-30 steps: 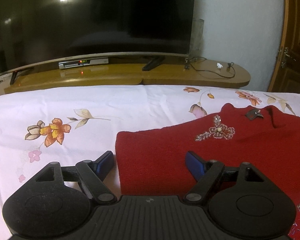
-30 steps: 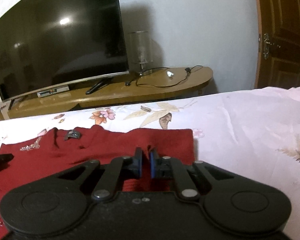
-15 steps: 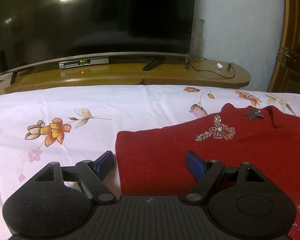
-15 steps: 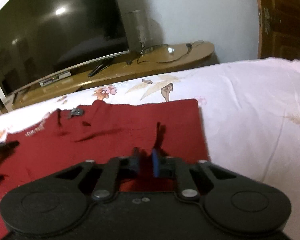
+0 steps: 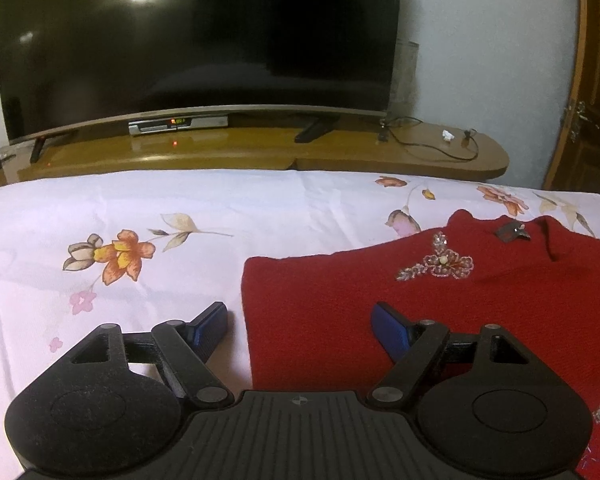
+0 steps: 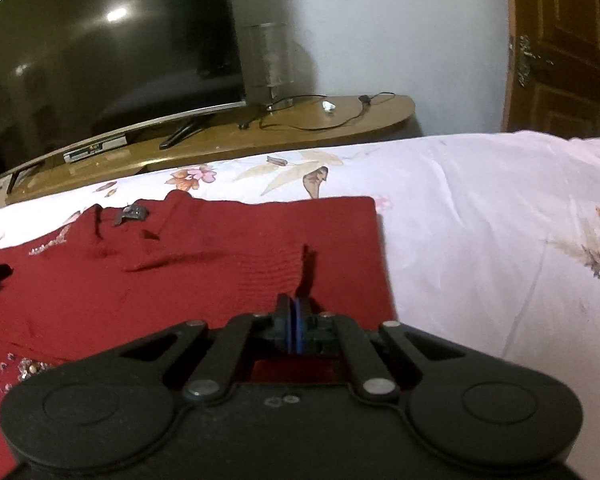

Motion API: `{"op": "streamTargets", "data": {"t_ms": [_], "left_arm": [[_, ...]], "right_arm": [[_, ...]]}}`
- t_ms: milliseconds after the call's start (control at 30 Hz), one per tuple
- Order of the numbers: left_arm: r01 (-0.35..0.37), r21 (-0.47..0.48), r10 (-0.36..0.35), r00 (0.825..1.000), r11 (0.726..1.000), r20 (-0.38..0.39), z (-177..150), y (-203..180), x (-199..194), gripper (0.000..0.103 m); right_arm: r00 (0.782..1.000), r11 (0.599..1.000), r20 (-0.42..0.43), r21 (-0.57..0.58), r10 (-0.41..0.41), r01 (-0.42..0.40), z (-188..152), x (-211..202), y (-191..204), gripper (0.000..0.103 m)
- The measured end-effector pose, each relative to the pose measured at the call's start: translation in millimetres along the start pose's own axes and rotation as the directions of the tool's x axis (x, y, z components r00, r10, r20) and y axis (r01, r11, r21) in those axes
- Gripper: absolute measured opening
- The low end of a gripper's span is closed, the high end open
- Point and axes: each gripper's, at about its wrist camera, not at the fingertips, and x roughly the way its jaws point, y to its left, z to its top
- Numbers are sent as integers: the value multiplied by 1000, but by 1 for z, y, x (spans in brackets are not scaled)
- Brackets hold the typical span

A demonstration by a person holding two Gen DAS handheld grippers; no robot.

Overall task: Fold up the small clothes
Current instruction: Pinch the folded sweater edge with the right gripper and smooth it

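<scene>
Nearest to me, in the right wrist view, my right gripper (image 6: 291, 322) has its two blue pads pressed together, and a small ridge of the red sweater (image 6: 204, 276) stands up just in front of them. I think it pinches the knit there, because the fabric rises in a thin fold at the tips. In the left wrist view, my left gripper (image 5: 300, 320) has its fingers spread wide and holds nothing. Its left finger (image 5: 210, 326) lies over the bedsheet (image 5: 148, 208), just beside the sweater's left edge, and the other finger is over the red fabric.

The sweater lies spread on the white floral bedsheet, mostly flat, with some shallow creases near the collar. A beaded flower decoration (image 5: 440, 262) sits on the chest, and a small dark label (image 5: 512, 232) shows at the neck opening. More beads are visible at the lower right corner of the left view.

Behind the bed stands a low wooden TV stand (image 5: 260, 152) with a large dark television (image 5: 196, 40) on it, a set-top box (image 5: 178, 124) under the screen, and a black cable (image 5: 432, 148) at the right end. A wooden door (image 6: 560, 48) is far right.
</scene>
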Motion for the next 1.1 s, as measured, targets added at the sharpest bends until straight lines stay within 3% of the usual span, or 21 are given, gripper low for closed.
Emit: {"op": "streamTargets", "data": {"t_ms": [400, 567, 800, 933, 1067, 1100], "left_arm": [[-4, -12, 4, 1000, 1000, 7, -5, 3, -11, 79], [-5, -35, 5, 1000, 999, -1, -7, 9, -8, 79], [-3, -43, 3, 1000, 999, 0, -9, 9, -9, 79], [-3, -44, 3, 1000, 999, 0, -9, 10, -8, 79], [-12, -35, 12, 1000, 999, 1, -9, 9, -9, 79], [-14, -34, 14, 1000, 999, 0, -9, 8, -9, 79]], "right_arm": [[997, 1000, 77, 29, 4, -6, 4, -29, 1, 3], [999, 999, -10, 13, -42, 42, -10, -4, -5, 3], [997, 999, 63, 8, -35, 35, -1, -30, 4, 3], [997, 999, 59, 24, -43, 42, 2, -34, 1, 2], [997, 997, -29, 27, -76, 77, -10, -10, -3, 3], [997, 997, -14, 17, -78, 78, -13, -9, -3, 3]]}}
